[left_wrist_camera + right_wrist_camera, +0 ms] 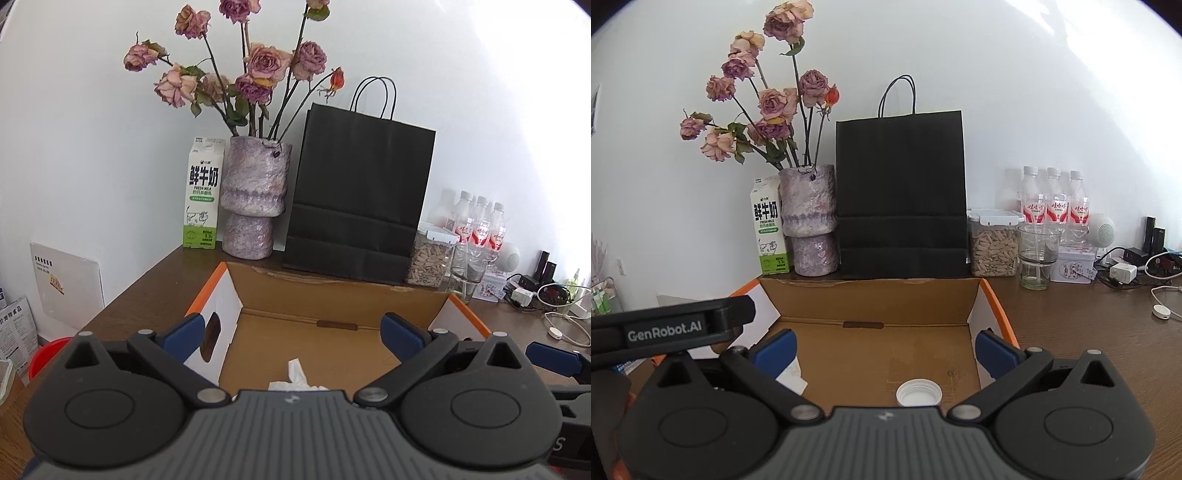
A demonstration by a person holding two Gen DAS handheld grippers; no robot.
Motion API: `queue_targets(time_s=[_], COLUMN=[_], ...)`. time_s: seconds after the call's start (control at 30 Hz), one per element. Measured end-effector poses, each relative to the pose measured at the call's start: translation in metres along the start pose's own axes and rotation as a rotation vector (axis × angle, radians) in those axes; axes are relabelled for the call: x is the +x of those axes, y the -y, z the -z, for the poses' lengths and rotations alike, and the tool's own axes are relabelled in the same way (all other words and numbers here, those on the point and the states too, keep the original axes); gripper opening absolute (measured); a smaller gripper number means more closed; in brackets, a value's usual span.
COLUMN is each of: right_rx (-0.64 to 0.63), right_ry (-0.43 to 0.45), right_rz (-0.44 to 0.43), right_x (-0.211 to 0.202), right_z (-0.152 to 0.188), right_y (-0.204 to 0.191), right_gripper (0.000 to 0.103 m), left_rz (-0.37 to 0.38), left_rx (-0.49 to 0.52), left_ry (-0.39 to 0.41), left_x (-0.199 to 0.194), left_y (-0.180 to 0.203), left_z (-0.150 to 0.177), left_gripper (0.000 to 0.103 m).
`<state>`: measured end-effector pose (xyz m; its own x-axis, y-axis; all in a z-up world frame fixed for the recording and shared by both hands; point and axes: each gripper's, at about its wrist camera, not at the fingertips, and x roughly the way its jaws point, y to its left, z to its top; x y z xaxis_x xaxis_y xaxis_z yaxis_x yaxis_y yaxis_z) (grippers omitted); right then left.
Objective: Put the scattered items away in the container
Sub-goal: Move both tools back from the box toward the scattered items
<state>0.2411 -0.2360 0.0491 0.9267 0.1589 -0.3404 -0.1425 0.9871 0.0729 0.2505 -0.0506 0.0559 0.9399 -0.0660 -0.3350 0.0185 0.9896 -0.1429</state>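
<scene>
Open brown cardboard box on dark wooden counter holds crumpled white tissue and white ribbed plastic cap. Left gripper, right gripper: jaws spread, empty, above box.

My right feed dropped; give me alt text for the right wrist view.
Open right gripper hovers empty over an open brown cardboard box holding a white plastic bottle cap and crumpled white tissue. Behind stands a black paper bag.

tissue half hidden, cap partly
</scene>
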Motion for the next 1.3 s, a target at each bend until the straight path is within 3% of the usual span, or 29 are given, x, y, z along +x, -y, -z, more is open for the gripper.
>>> queue_targets(time_s=[0.3, 0.63, 1.13, 1.3], right_rx=[-0.003, 0.0, -0.011, -0.026], right_ry=[0.034, 0.045, -0.025, -0.074], right_rz=[0.027, 0.01, -0.022, -0.01], right_x=[-0.028, -0.077, -0.146, -0.165], right_z=[-0.019, -0.016, 0.038, 0.063], right_y=[0.005, 0.01, 0.018, 0.022], right_gripper=[0.103, 0.103, 0.103, 0.103], left_rz=[0.007, -0.014, 0.035, 0.028], left_rx=[0.024, 0.012, 0.053, 0.071], left_ry=[0.072, 0.082, 0.071, 0.023], left_x=[-0.034, -0.073, -0.148, -0.164], left_y=[0.004, -0.009, -0.025, -0.029], left_z=[-0.024, -0.024, 0.021, 0.047], left_gripper=[0.103, 0.103, 0.103, 0.103])
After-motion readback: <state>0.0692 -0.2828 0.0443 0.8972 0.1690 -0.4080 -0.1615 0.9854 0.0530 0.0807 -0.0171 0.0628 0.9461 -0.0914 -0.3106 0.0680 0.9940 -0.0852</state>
